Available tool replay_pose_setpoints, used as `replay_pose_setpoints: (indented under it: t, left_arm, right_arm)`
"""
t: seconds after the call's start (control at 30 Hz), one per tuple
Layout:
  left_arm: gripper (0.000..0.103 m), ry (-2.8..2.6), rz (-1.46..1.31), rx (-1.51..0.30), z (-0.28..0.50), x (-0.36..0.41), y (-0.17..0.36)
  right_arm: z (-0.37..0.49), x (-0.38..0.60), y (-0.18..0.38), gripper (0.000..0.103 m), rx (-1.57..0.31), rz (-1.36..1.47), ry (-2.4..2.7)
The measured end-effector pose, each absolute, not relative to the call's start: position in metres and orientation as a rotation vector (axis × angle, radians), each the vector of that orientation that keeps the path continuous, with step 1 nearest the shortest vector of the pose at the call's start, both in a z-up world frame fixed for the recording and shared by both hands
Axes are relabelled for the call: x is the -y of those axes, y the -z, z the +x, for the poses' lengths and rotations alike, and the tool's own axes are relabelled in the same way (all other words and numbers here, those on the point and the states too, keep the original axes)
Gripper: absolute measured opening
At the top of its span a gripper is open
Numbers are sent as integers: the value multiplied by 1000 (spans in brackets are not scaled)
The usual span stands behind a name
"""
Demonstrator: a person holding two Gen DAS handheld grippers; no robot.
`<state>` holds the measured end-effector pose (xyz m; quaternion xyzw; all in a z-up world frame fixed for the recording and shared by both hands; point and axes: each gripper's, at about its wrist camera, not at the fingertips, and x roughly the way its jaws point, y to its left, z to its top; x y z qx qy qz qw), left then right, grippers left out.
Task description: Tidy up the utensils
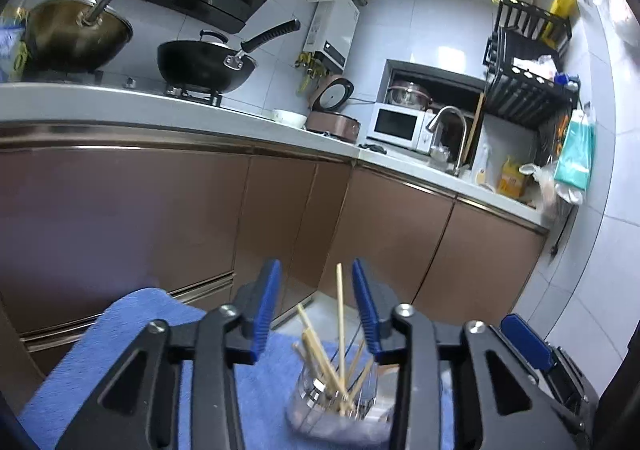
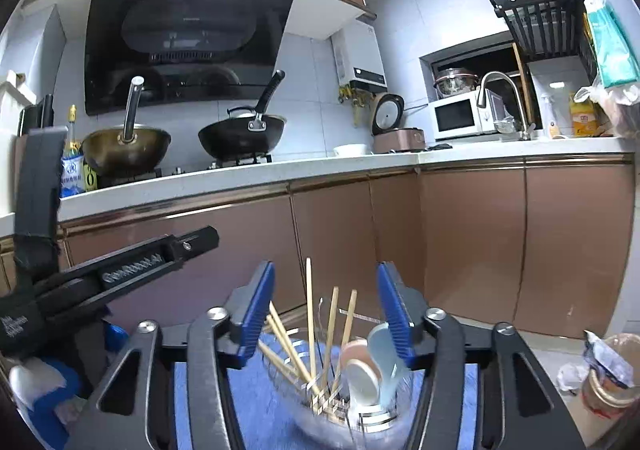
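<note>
With both my left gripper (image 1: pixel 316 302) and right gripper (image 2: pixel 326 306) spread and empty over the glass holder (image 2: pixel 352 410) of chopsticks (image 2: pixel 309 314), I judge the next utensil needs fetching.

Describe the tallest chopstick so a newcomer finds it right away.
Start at the blue cloth in front of the brown cabinets; a clear glass holder stands on it. Wooden chopsticks fan out of it beside two spoons. The tallest chopstick stands almost straight up, its tip well above the other, leaning sticks.
</note>
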<state>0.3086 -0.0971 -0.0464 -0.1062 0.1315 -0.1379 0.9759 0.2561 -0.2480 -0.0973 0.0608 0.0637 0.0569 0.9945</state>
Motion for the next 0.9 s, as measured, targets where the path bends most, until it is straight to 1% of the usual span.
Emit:
replay_pose_setpoints:
  t: [0.03, 0.1, 0.17, 0.23, 0.3, 0.4, 0.47, 0.57, 0.67, 0.9]
  left_arm:
    - [41, 265, -191, -268, 299, 95, 44]
    - [44, 246, -171, -270, 285, 92, 42]
    - [49, 221, -153, -279, 269, 86, 39]
    - [51, 196, -136, -279, 255, 80, 37]
    - [54, 175, -120, -279, 241, 73, 34]
    - [56, 146, -104, -282, 222, 62, 32]
    - [57, 125, -98, -281, 207, 53, 29]
    - [59, 102, -86, -284, 189, 43, 26]
    - [64, 65, -70, -294, 171, 30, 27]
    - [67, -19, -46, -317, 137, 0, 34]
  right_arm:
    - [251, 246, 96, 57, -138, 120, -113]
    - [243, 244, 94, 67, -154, 119, -112]
    - [232, 240, 93, 72, -171, 118, -107]
    - [220, 234, 94, 78, -191, 115, -103]
    - [211, 230, 94, 88, -203, 110, -104]
    - [194, 222, 92, 95, -218, 100, -107]
    - [184, 217, 91, 98, -227, 91, -105]
    - [169, 209, 87, 99, -240, 76, -89]
    - [152, 200, 85, 100, -255, 59, -46]
    - [117, 177, 78, 101, -290, -16, 62]
